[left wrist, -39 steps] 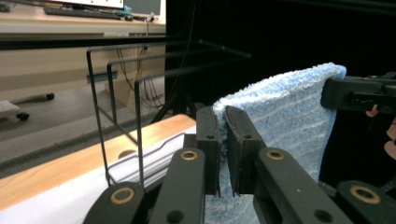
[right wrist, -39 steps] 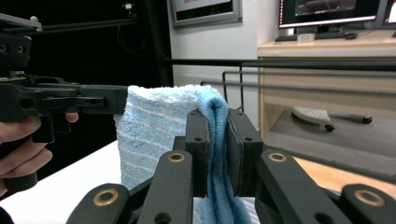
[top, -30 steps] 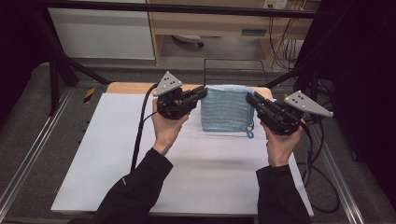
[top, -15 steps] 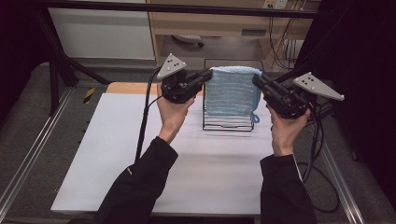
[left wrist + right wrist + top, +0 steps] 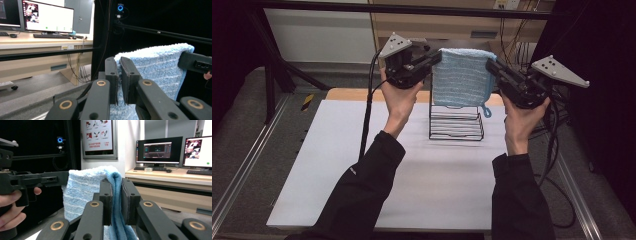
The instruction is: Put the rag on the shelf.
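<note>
Towel (image 5: pixel 460 76): stretched level at top centre of the frame, directly above the wire rack (image 5: pixel 456 123); your left gripper (image 5: pixel 435 58) and right gripper (image 5: pixel 490 65) each clamp a top corner.

Both arms reach forward and raised, left claw (image 5: pixel 435 59) and right claw (image 5: pixel 492 66) each clamped on a towel (image 5: pixel 460 76) corner.

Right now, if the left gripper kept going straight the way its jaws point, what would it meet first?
The blue towel it already pinches, then probably the right gripper holding the opposite edge, facing it; depth between them is hard to judge.
</note>
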{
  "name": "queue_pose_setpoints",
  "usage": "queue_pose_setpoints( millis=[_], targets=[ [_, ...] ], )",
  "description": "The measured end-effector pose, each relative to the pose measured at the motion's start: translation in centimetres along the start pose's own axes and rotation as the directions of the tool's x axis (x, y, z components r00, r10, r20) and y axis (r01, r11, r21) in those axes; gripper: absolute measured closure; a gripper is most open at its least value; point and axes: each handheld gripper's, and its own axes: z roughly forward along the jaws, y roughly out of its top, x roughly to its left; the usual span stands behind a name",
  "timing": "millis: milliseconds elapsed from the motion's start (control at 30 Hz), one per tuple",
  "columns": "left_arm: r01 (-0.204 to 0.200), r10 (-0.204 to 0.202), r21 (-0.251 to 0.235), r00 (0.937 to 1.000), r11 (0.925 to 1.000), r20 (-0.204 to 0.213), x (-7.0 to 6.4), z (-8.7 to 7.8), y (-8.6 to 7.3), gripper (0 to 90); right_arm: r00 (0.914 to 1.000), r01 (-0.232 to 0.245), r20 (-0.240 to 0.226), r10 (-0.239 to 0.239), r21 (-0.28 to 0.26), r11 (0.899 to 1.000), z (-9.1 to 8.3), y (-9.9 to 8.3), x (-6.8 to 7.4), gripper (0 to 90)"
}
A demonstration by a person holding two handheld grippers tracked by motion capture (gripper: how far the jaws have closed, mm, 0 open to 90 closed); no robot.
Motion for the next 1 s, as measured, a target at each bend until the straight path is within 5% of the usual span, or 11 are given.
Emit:
queue_pose_setpoints(
  millis=[733,1000],
  targets=[
    [0.013,-0.014,-0.064,0.9997,0.9979,-0.018,1.6,3.0,3.5,84.1,0.9995,0.001,0.031,0.001,-0.063,0.998,4.3,3.5,-3.0,81.0],
    [0.025,-0.027,-0.037,0.9990,0.9990,-0.035,3.2,4.6,3.5,84.0,0.9991,0.014,0.041,-0.012,-0.042,0.999,6.1,3.3,-4.1,81.1]
  ],
)
